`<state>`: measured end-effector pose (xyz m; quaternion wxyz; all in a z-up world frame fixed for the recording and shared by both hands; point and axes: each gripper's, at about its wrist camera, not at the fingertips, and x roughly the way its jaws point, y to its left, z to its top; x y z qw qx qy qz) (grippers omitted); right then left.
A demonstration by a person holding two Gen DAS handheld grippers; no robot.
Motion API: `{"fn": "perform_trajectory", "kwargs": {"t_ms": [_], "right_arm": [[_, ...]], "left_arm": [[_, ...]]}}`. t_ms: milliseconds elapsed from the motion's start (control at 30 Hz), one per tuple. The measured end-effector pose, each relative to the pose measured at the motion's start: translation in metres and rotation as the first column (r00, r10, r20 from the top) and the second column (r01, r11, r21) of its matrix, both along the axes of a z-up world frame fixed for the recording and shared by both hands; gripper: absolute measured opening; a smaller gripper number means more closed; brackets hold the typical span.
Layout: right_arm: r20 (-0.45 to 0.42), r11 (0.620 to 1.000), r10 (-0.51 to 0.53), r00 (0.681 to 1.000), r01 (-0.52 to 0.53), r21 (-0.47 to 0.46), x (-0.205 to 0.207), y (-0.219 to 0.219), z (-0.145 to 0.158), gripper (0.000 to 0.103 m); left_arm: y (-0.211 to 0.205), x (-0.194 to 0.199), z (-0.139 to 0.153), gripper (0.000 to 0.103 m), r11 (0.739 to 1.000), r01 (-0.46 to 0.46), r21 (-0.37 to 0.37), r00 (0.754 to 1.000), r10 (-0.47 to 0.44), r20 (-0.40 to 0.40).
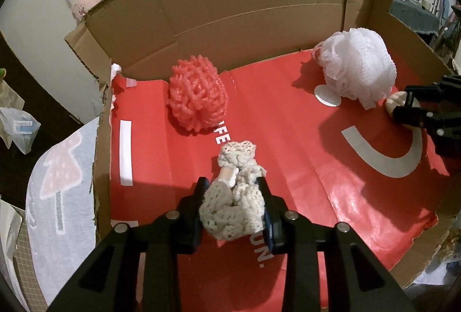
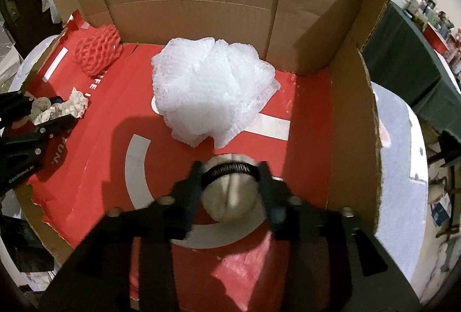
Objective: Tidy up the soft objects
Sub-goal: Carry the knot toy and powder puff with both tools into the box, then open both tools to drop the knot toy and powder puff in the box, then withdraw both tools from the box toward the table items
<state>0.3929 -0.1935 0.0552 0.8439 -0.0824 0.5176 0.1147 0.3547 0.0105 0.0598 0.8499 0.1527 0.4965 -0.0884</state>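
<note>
From the left wrist view, the left tongs (image 1: 232, 194) hang low inside the cardboard box (image 1: 230, 9), over its red printed liner (image 1: 331, 182). A bundle of cream crocheted cloth (image 1: 233, 202) fills the narrow gap between the two fingers, and both pads appear to press its sides, so I read it as gripped. It looks light, limp and squashy. It will sag and may snag on its open loops, so the thick middle of the wad is the sound place to hold it, not a loose edge. Farther back lies a coral foam net (image 1: 197, 96), and at the far right a white mesh bath puff (image 1: 357, 67), both airy and springy. The right tongs (image 1: 403, 107) show at the right edge, around a pale rounded thing.

From the right wrist view, the right tongs (image 2: 230, 185) stand partly open, with a beige rolled bundle (image 2: 230, 196) wrapped by a black band (image 2: 229, 170) between the fingers. The picture is blurred there. The pads seem to be just beside its sides, and I cannot tell whether they press. The roll looks firm yet compressible, and is best taken across its banded waist. The puff (image 2: 213, 90) sits just beyond it, and the left tongs (image 2: 52, 113) with their cloth (image 2: 57, 107) are at the left edge.
</note>
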Motion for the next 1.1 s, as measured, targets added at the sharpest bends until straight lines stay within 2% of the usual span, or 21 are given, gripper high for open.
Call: {"fn": "perform_trajectory", "kwargs": {"t_ms": [167, 367, 433, 600, 800, 967, 1033, 1100], "right_arm": [[0.017, 0.999, 0.017, 1.0, -0.017, -0.029, -0.003, 0.009, -0.002, 0.05], [0.022, 1.0, 0.017, 1.0, -0.016, -0.021, -0.004, 0.008, -0.001, 0.055], [0.025, 1.0, 0.019, 1.0, -0.019, -0.02, -0.005, 0.008, 0.0, 0.058], [0.041, 0.999, 0.034, 0.999, -0.033, -0.022, -0.013, 0.008, 0.009, 0.064], [0.084, 0.999, 0.031, 0.996, -0.03, -0.017, -0.027, 0.01, 0.025, 0.071], [0.157, 1.0, 0.016, 0.987, -0.017, 0.003, -0.048, 0.006, 0.051, 0.071], [0.189, 1.0, 0.009, 0.982, -0.012, 0.017, -0.058, 0.0, 0.063, 0.071], [0.228, 0.999, -0.002, 0.974, -0.005, 0.032, -0.071, -0.002, 0.076, 0.071]], "left_arm": [[0.001, 0.001, 0.0, 0.039, 1.0, -0.005, -0.002, 1.0, 0.005, -0.001], [0.003, 0.001, -0.001, 0.051, 1.0, -0.006, -0.019, 1.0, 0.006, 0.006], [0.003, -0.001, 0.0, 0.06, 1.0, -0.004, -0.028, 1.0, 0.005, 0.015], [0.004, -0.008, 0.009, 0.067, 0.999, 0.001, -0.053, 0.999, 0.001, 0.041], [0.007, -0.026, 0.029, 0.077, 0.995, 0.002, -0.1, 0.995, 0.008, 0.099], [0.012, -0.05, 0.053, 0.084, 0.987, -0.003, -0.159, 0.985, 0.031, 0.172], [0.015, -0.062, 0.066, 0.091, 0.983, -0.004, -0.183, 0.978, 0.043, 0.205], [0.019, -0.071, 0.078, 0.092, 0.98, -0.005, -0.201, 0.969, 0.055, 0.241]]}}
